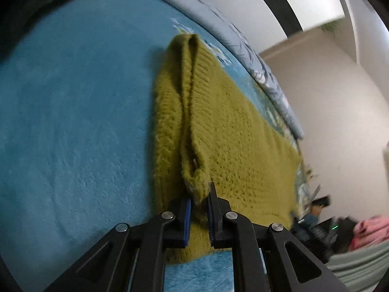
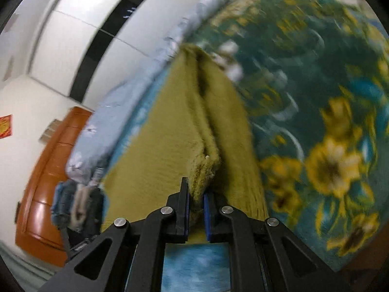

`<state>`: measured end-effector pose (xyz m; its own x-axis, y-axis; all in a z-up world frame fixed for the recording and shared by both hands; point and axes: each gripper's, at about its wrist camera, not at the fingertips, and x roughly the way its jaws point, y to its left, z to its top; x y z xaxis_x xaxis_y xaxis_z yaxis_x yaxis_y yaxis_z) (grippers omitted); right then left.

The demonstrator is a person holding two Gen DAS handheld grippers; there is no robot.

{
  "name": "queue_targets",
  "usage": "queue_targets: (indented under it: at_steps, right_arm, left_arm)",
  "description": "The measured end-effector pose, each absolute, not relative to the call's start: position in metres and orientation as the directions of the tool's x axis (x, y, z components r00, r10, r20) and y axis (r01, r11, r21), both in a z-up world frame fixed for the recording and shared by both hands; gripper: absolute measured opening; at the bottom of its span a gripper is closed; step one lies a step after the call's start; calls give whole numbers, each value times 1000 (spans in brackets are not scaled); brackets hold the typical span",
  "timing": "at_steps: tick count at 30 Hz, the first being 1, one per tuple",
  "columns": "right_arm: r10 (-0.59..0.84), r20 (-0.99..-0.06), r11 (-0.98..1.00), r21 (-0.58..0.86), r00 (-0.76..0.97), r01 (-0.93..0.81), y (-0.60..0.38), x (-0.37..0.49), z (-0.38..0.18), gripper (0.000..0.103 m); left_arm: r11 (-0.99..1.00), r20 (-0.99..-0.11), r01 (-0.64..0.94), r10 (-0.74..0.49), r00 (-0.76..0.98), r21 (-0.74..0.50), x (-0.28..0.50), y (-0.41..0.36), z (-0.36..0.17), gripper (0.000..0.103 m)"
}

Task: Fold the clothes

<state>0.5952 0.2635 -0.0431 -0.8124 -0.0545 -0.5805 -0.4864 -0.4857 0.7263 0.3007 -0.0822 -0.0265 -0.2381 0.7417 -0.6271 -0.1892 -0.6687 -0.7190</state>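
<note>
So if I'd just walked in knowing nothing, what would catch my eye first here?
Most likely the mustard-green knitted sweater, spread on a fluffy blue blanket with a raised fold of knit running toward each camera. Each black tool, left and right, pinches that fold between blue pads. In the right view, big yellow flowers blaze on the blanket's teal part.

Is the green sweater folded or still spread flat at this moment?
Partly folded: the sweater has one layer doubled over itself, and each gripper, left and right, pinches a raised edge above the blue blanket.

blue plush blanket (image 1: 73,121), olive knit sweater (image 1: 243,146) spread flat
</note>
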Motion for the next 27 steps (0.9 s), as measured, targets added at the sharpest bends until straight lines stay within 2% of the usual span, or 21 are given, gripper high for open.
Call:
queue_targets:
  at_steps: [5,8,11,12,14,15,19,22,27]
  right_arm:
    - [-37,-603,-522,692,-797,-499,261,593,-36,10]
    - [-7,-618,-538,665,-786,-518,261,598,-29,12]
    - [84,-648,-560,598,-757,-574,263,612,-19,17]
    - [135,-665,-564,557,-734,-609,266,618,-15,20]
    - [180,-665,-567,532,-725,-629,270,625,-13,49]
    - [175,-652,-567,546,-738,-617,272,627,-13,54]
    - [98,-604,-546,632,-791,-550,275,622,-19,68]
    - [91,-612,-531,638,-786,-558,278,618,-25,68]
    - [71,-596,-510,668,-800,-543,280,614,-28,69]
  left_arm:
    - [-714,-669,-259,700,-251,-650,300,-81,-10,17]
    - [-765,-699,-279,644,-310,-581,305,-91,3,26]
    - [-847,-730,-334,528,-433,-414,308,-95,24,40]
    - [-863,-731,-365,495,-471,-350,311,-90,32,48]
    - [-850,-713,-445,497,-494,-283,320,-67,43,57]
    - [-830,-703,-485,518,-487,-277,324,-54,46,64]
    - [-718,-697,-627,615,-369,-301,344,8,40,66]
    - [-656,-714,-705,627,-310,-270,359,61,30,66]
    - [-639,-769,-762,539,-342,-109,379,104,6,67]
